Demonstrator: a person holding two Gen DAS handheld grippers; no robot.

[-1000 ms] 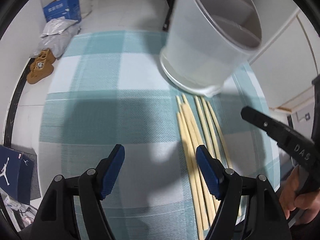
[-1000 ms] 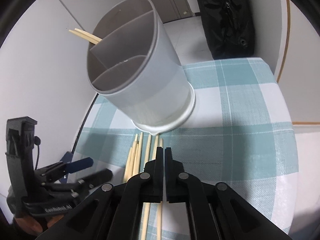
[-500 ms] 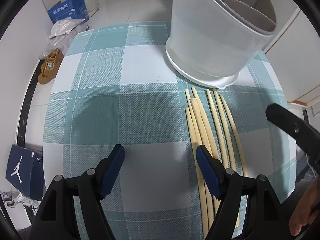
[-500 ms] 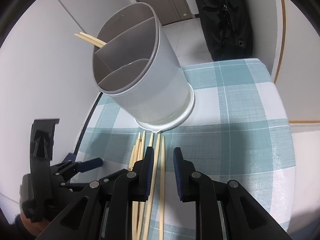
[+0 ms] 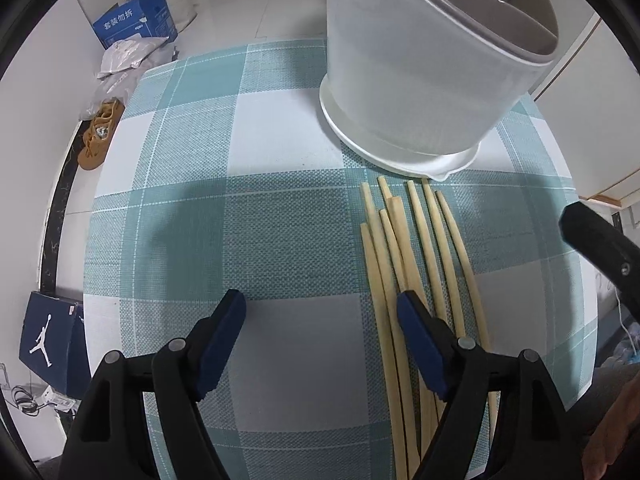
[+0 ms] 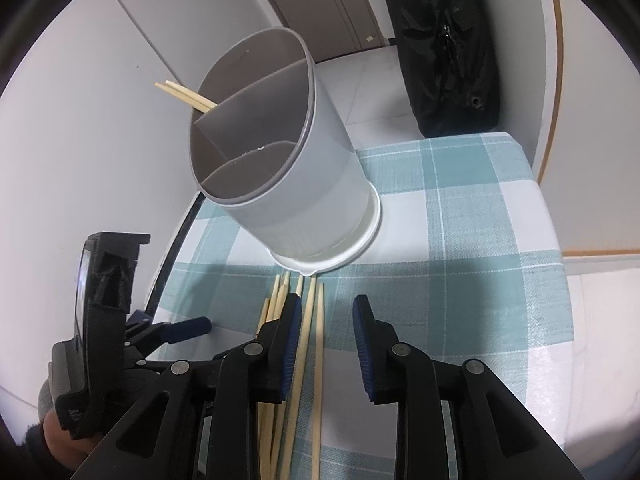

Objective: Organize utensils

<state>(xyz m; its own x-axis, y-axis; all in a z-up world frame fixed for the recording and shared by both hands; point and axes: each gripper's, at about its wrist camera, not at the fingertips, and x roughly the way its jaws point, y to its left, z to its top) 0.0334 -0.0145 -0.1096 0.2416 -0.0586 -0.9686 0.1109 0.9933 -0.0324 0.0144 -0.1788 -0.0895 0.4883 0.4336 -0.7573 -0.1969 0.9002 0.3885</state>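
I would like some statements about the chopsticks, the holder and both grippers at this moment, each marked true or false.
1. The right gripper is shut on a chopstick. False: it is open, holding nothing.
2. Two chopsticks in the holder stick out of its far compartment. True.
3. The loose chopsticks lie on the checked tablecloth. True.
4. The utensil holder lies on its side. False: it stands upright.
5. The left gripper is open. True.

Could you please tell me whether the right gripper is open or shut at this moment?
Open: the right gripper shows a clear gap between its blue-padded fingers, holding nothing, with loose chopsticks lying on the tablecloth beneath.
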